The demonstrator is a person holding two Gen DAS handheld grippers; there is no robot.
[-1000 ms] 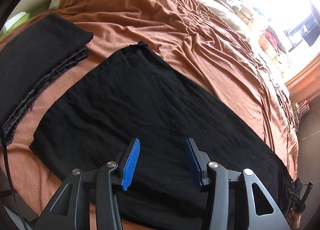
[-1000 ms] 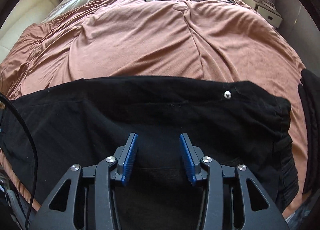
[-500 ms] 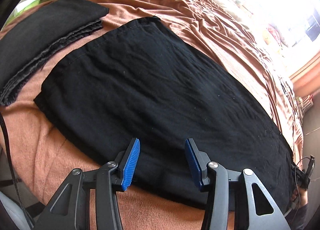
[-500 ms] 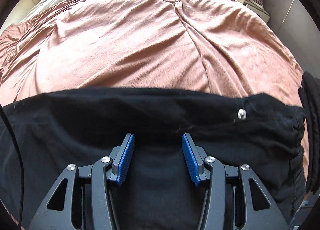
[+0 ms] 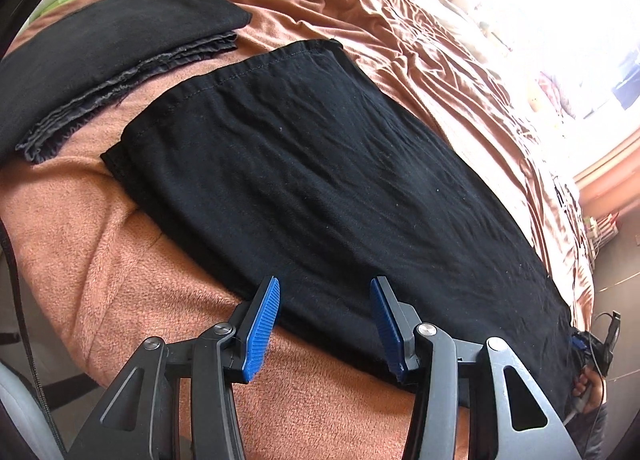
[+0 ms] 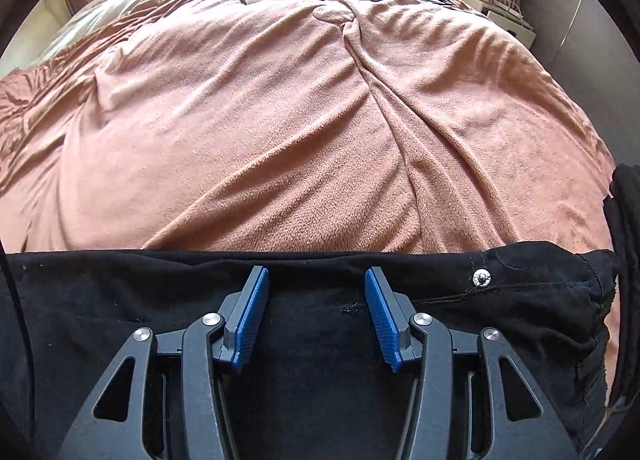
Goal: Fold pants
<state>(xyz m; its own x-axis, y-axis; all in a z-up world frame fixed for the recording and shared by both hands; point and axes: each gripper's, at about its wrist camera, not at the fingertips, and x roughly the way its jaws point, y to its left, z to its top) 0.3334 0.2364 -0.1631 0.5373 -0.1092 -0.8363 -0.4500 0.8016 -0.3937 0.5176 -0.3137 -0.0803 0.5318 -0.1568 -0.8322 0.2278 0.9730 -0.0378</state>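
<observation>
So the black pants (image 5: 320, 188) are laid out flat in a long strip on the brown blanket (image 6: 280, 120), legs stacked on each other by the look of it. In the left wrist view the hem end runs off toward 11 o'clock; in the right wrist view the waist with its metal button (image 6: 481, 278) sits at about 3 o'clock.

Fabric looks like soft, lightish cotton, floppy, not slippery on that fuzzy blanket. I'd guess it drags and wrinkles if pulled from one point, so pinching the near long edge, or the hem and waistband corners, seems the sane way to go.

Left gripper (image 5: 324, 300) is angled steeply down over the near edge of the pants, jaws about half open, nothing between them. Right gripper (image 6: 316, 292) has the same steep downward tilt over the seat area; its jaws have just been opening, also roughly half open and empty.

There's another folded dark garment (image 5: 112, 60) at 10 o'clock, apart from the pants.
</observation>
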